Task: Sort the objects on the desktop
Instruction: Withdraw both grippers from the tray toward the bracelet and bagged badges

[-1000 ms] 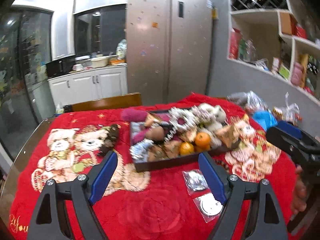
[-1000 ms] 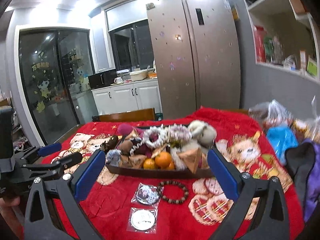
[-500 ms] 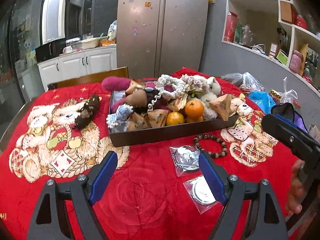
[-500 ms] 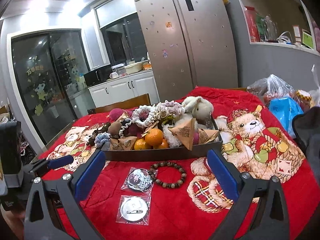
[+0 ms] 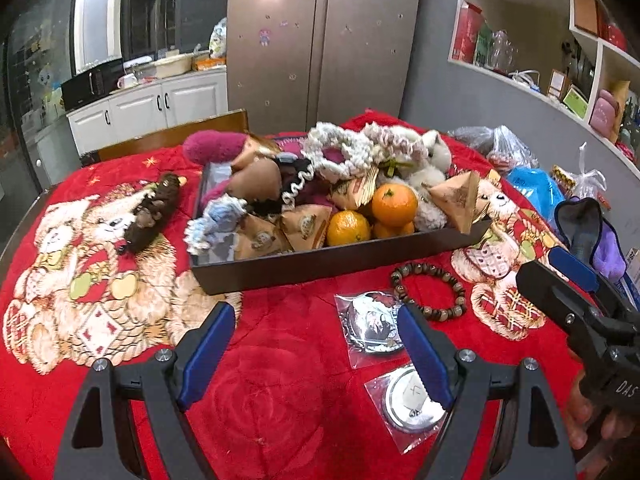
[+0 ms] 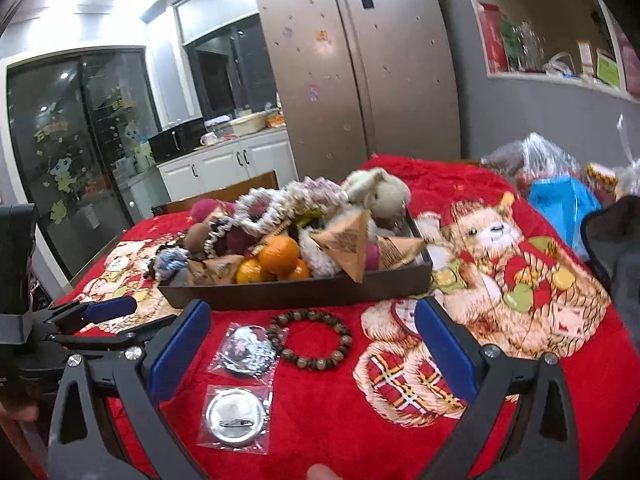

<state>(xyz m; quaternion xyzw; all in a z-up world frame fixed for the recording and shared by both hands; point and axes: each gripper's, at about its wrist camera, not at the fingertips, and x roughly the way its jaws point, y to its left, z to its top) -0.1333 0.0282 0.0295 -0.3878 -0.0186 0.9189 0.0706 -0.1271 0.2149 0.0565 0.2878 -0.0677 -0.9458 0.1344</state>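
Observation:
A dark tray (image 5: 336,258) (image 6: 296,290) on the red blanket is heaped with oranges (image 5: 394,199) (image 6: 279,255), plush toys, knitted rings and paper packets. In front of it lie a bead bracelet (image 5: 428,292) (image 6: 310,338) and two bagged round badges, one printed (image 5: 372,326) (image 6: 244,350), one silver (image 5: 412,402) (image 6: 234,414). A brown plush (image 5: 154,212) lies left of the tray. My left gripper (image 5: 316,354) is open and empty, low over the blanket before the tray. My right gripper (image 6: 312,354) is open and empty, straddling the bracelet and badges.
Plastic bags, a blue bag (image 5: 536,190) (image 6: 564,208) and a dark pouch (image 5: 584,224) crowd the table's right side. A chair back (image 5: 172,134) stands behind the table, with fridge and shelves beyond. The right gripper shows in the left view (image 5: 572,292).
Both grippers have moved forward and lower toward the tray; the tray, bracelet and badges loom larger. Both stay open and empty.

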